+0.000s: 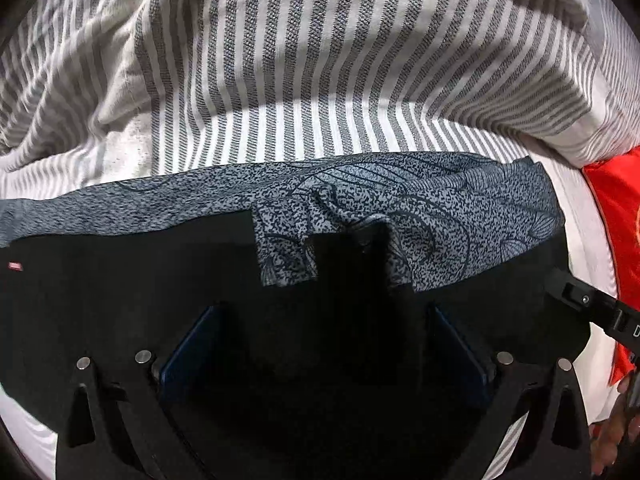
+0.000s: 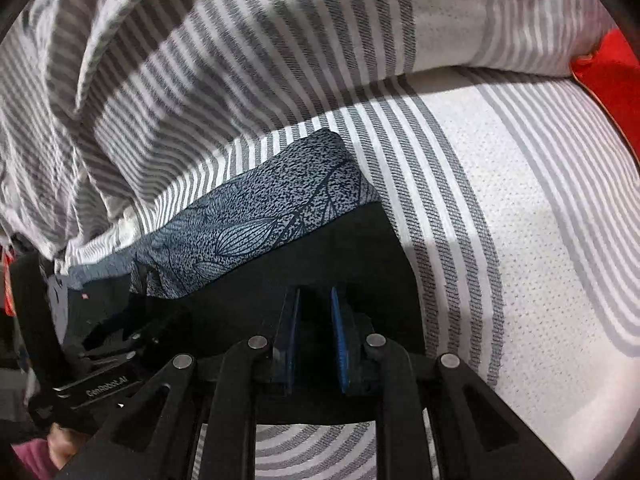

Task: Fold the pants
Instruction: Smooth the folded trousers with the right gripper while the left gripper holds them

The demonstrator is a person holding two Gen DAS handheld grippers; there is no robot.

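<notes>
Black pants with a blue-grey leaf-patterned band lie on a striped bed sheet. My left gripper points down over them with its blue pads wide apart. A raised ridge of black cloth stands between the pads without touching them. In the right wrist view the pants end in a corner on the sheet. My right gripper is over that corner, its blue pads a narrow gap apart with black cloth pinched between. The left gripper shows at lower left.
Rumpled striped bedding is heaped behind the pants. A red cushion lies at the right, also visible in the left wrist view as a red cushion. The right gripper and a hand are at the right edge there.
</notes>
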